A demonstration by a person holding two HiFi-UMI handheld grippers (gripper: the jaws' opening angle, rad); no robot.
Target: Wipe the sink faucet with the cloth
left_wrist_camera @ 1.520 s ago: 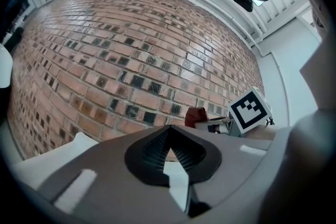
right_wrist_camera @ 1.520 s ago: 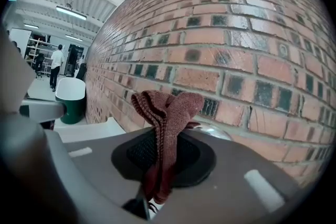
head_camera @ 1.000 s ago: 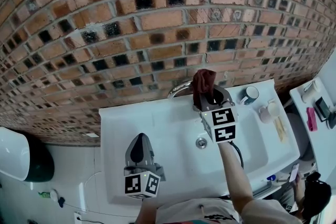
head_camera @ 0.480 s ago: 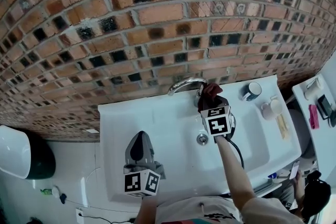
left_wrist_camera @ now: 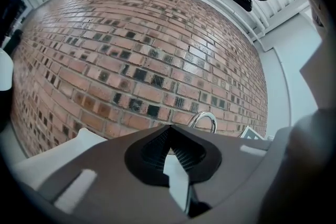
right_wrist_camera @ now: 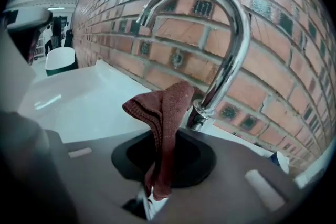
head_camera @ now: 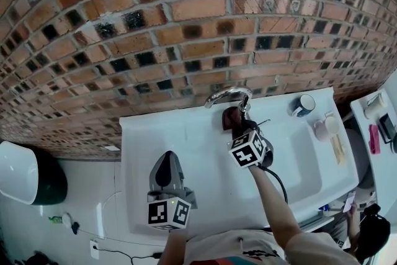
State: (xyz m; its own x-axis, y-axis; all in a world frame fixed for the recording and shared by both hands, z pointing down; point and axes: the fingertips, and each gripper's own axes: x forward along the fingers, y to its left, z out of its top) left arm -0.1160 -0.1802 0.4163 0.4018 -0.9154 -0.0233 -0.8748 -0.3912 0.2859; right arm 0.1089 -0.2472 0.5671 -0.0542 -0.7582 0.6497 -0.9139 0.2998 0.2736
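Right gripper (head_camera: 236, 128), clamped on a maroon cloth (right_wrist_camera: 165, 128), holds its fold just beside the base of the chrome faucet (right_wrist_camera: 233, 39). Left gripper (head_camera: 166, 175), jaws together and empty, hangs well back from the faucet. Pressing the fold snugly round the stem should wipe best.

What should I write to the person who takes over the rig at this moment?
Right gripper: shut on the reddish-brown cloth, at the base of the chrome faucet; contact is unclear.
Left gripper: shut, empty, over the left part of the white sink.
Done: cloth in the jaws at the faucet; wiped area cannot be judged.
To do: wipe base and curved spout.
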